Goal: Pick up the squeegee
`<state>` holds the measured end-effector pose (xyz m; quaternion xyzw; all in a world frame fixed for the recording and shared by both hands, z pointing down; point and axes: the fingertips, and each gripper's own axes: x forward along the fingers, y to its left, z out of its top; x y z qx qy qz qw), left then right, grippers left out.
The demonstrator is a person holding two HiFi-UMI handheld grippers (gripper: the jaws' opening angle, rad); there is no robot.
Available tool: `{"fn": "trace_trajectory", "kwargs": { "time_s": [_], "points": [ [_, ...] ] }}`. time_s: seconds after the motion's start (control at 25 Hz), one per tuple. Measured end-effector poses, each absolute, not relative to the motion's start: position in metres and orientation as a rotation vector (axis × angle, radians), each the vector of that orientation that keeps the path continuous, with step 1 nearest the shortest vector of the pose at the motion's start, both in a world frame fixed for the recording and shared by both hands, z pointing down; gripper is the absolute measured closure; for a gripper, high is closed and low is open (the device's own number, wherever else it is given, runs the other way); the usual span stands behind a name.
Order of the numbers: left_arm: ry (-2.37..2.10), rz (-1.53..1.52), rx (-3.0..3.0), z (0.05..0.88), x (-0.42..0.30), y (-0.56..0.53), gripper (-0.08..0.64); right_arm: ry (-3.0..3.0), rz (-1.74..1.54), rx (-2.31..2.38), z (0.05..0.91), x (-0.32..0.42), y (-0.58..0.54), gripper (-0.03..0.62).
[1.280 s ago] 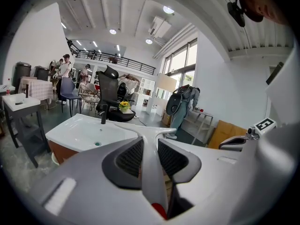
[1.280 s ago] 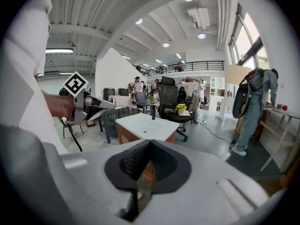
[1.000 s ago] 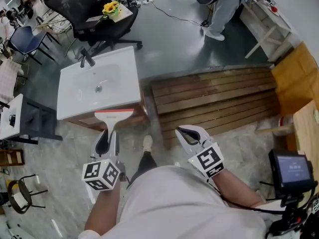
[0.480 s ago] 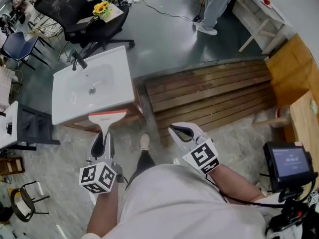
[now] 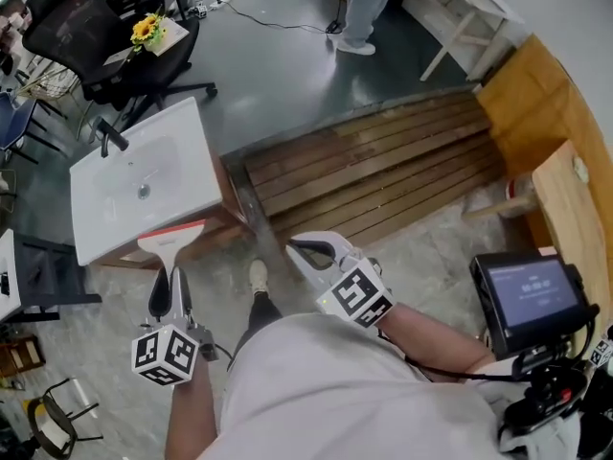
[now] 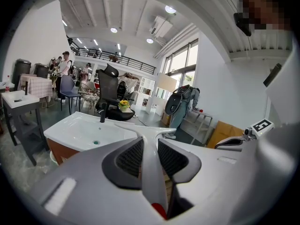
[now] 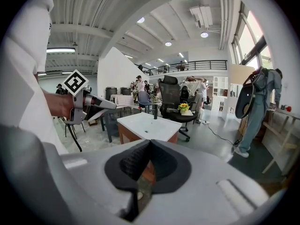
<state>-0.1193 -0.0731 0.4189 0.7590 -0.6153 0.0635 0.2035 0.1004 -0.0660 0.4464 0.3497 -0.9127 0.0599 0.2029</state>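
The squeegee [image 5: 172, 242] has a white handle and a wide white head with a red strip along its blade. Its handle runs between the pads of my left gripper [image 5: 169, 290], which is shut on it low at the left of the head view. In the left gripper view the white handle [image 6: 152, 172] fills the gap between the dark pads, and the head spreads out beyond the tips. My right gripper [image 5: 308, 253] is held out at centre, apart from the squeegee, shut with nothing in it. The right gripper view shows the left gripper [image 7: 93, 102] off to the left.
A white sink basin [image 5: 144, 190] with a black tap stands on a wooden cabinet just beyond the squeegee. A slatted wooden pallet [image 5: 374, 171] lies to the right. An office chair with yellow flowers [image 5: 148, 29] and a standing person [image 5: 359, 8] are further back. A screen [image 5: 527, 295] sits at right.
Only the head view has swung, sliding the sink, pallet and both grippers leftward in the picture. The squeegee stays in the left gripper; the right gripper stays shut.
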Motion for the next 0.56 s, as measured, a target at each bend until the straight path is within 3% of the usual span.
{"fn": "trace_trajectory", "kwargs": {
  "time_s": [0.56],
  "points": [
    [-1.732, 0.173, 2.1, 0.4231, -0.1229, -0.0708, 0.451, -2.543, 0.153, 0.966, 0.4505, 0.102, -0.067, 0.589]
  ]
}}
